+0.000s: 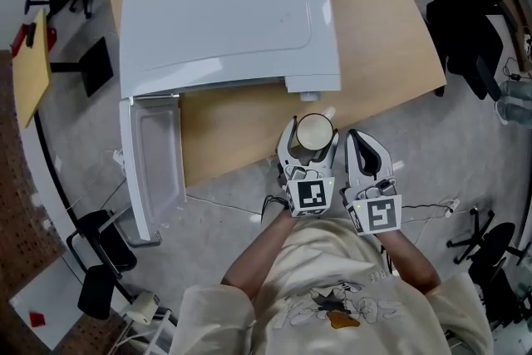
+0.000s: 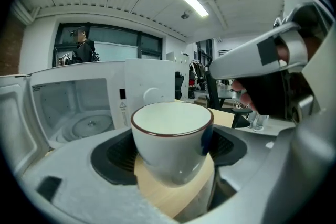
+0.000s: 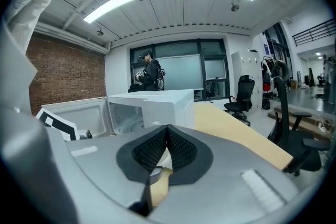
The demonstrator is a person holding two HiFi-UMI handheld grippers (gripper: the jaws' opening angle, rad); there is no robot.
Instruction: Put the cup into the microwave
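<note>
White cup (image 2: 172, 136) gripped and off the table (image 1: 391, 37), not yet inside the microwave (image 1: 224, 12).
Left gripper (image 1: 312, 137) clasps it at the table edge, facing the panel end. Door (image 1: 154, 170) stands open and the cavity holds only its turntable (image 2: 89, 124), so placing is left. Right gripper (image 3: 167, 139), pinched closed and empty, sits just beside.

shirt (image 1: 332, 308): cream, cartoon print | left gripper (image 1: 314, 127), right gripper (image 1: 356, 137): grey, black-padded fingers (image 3: 184, 152) | cubes (image 1: 311, 195): square markers
</note>
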